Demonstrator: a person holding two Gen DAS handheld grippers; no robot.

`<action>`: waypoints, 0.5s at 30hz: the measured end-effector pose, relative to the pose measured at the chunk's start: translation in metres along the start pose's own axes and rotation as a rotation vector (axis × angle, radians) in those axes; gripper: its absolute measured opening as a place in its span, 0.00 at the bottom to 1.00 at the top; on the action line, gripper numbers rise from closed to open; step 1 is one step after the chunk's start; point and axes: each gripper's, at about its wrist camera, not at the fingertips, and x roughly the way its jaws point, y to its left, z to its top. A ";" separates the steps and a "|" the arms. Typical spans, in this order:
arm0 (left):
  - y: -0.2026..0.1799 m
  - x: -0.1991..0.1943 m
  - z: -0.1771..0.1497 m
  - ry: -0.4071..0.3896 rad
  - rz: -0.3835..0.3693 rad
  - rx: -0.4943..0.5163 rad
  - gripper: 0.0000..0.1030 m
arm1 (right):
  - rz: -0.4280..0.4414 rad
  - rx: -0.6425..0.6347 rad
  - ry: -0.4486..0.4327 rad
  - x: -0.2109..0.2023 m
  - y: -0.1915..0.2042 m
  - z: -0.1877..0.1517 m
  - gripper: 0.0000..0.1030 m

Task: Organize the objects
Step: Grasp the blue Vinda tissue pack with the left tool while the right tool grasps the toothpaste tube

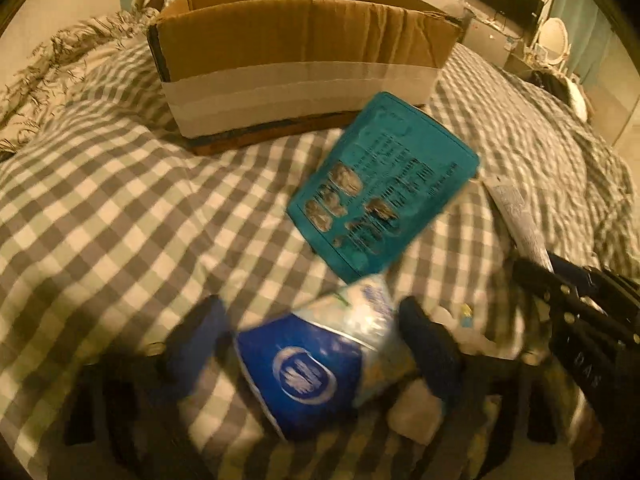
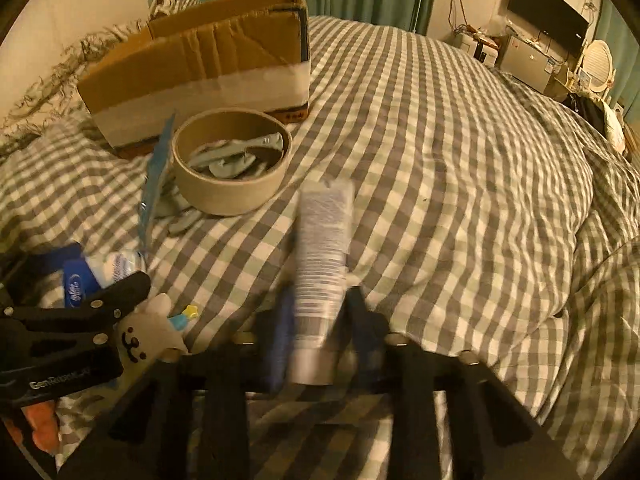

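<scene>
Left gripper (image 1: 316,344) clamped on blue-white packet (image 1: 320,360), blurred, probably tissues. Right gripper (image 2: 320,332) clamped on white tube (image 2: 322,264), pointing 12 o'clock. Cardboard box (image 2: 200,68) at 11 o'clock on checked bed (image 2: 440,160); tape roll (image 2: 232,160) just before it.

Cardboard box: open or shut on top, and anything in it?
Open: the cardboard box shows its top flaps up and its inner walls exposed. Contents: cannot tell, since its floor is hidden.

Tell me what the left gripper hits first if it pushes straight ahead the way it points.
Probably the teal packet, just beyond the blue-and-white pack between the left gripper's fingers; the cardboard box lies behind it. Depth is uncertain.
</scene>
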 end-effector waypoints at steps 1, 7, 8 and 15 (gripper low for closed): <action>0.000 -0.002 -0.002 0.004 -0.010 -0.001 0.74 | 0.005 0.005 -0.006 -0.004 -0.001 0.000 0.23; 0.002 -0.018 -0.010 0.007 -0.011 0.001 0.69 | -0.004 -0.014 -0.051 -0.027 0.006 -0.001 0.23; 0.003 -0.021 -0.011 0.002 -0.005 0.002 0.69 | -0.003 -0.016 -0.061 -0.031 0.006 0.000 0.23; 0.003 -0.058 0.004 -0.095 0.010 0.007 0.69 | 0.007 -0.019 -0.147 -0.067 0.009 0.007 0.23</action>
